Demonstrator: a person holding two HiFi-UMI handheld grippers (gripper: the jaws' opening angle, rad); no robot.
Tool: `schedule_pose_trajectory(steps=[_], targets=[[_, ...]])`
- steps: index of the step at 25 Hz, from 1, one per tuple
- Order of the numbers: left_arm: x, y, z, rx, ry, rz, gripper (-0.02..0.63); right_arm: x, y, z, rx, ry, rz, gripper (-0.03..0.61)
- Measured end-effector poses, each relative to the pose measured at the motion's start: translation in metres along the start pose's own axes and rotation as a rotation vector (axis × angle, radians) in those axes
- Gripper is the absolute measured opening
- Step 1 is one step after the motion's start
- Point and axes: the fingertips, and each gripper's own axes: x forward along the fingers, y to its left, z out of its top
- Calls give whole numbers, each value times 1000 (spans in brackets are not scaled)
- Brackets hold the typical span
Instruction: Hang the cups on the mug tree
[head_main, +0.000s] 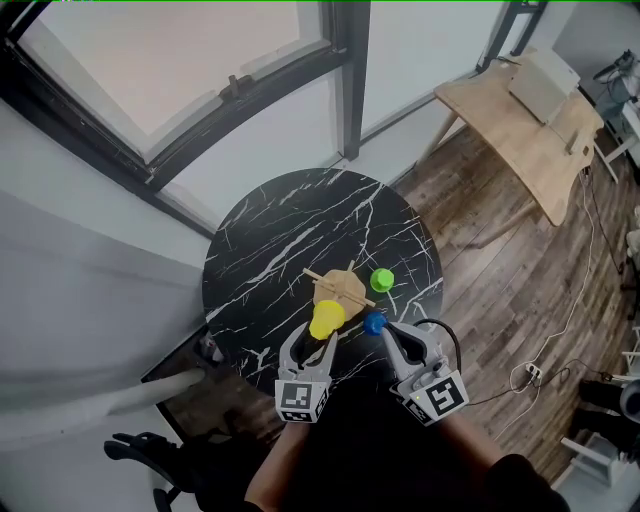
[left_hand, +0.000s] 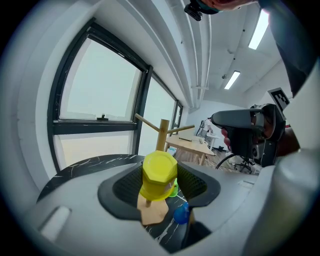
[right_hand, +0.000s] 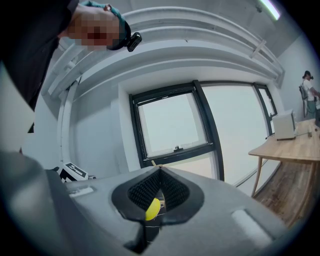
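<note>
The wooden mug tree (head_main: 340, 285) stands on the round black marble table (head_main: 270, 235), toward its near side. My left gripper (head_main: 322, 338) is shut on a yellow cup (head_main: 326, 320) at the tree's near side; in the left gripper view the yellow cup (left_hand: 159, 175) fills the gap between the pads, just above a low peg and the tree's base. I cannot tell whether it rests on the peg. A green cup (head_main: 382, 280) and a blue cup (head_main: 374, 323) sit on the table to the right of the tree. My right gripper (head_main: 390, 335) is shut and empty, right beside the blue cup.
A light wooden desk (head_main: 520, 130) stands on the plank floor to the upper right. A white cable (head_main: 560, 330) trails over the floor at the right. Large windows run behind the table. A black chair base (head_main: 150, 450) sits at the lower left.
</note>
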Motion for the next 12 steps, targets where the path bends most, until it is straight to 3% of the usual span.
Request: schedule_pose_trajectory(steps=[12], targets=[[16, 4, -21, -18, 49, 2, 229, 0, -7, -3, 9, 8, -13, 0]])
